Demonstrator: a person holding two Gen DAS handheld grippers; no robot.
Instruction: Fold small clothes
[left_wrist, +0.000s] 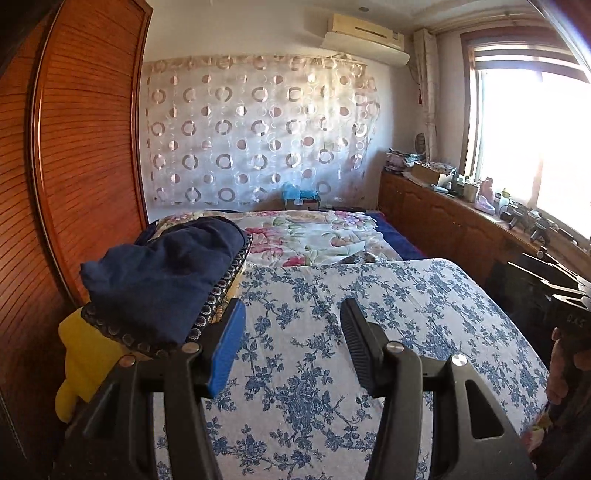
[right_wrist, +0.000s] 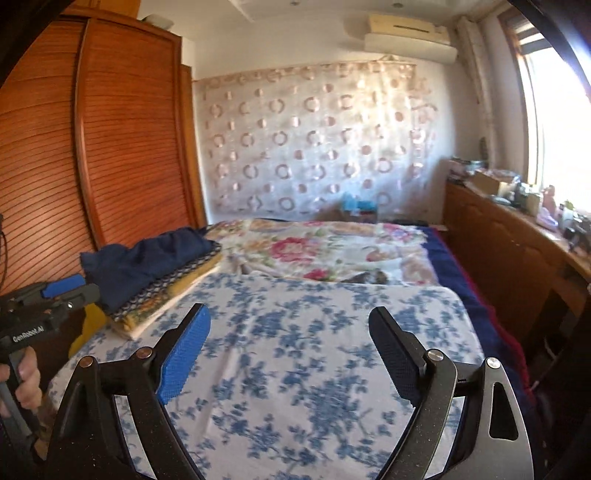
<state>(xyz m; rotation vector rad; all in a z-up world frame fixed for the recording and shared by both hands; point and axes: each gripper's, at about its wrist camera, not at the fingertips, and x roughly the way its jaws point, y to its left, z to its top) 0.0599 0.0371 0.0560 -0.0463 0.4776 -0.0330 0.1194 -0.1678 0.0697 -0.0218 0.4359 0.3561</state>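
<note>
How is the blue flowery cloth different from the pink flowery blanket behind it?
The blue flowery cloth has only blue sprigs on white; the pink flowery blanket has big pink and red blooms with green leaves. The blue one lies near and fairly smooth in front of both hand-held grippers; the pink one lies farther back and looks more rumpled. Both are floral, pale-backed and spread across the bed.

Blue-floral sheet (right_wrist: 295, 350) lies open ahead; clothes stack (right_wrist: 155, 273) blocks its left edge.

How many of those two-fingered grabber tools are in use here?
2: the left gripper hangs over the blue-flowered sheet beside the folded clothes pile; the right gripper over the sheet's middle.
</note>
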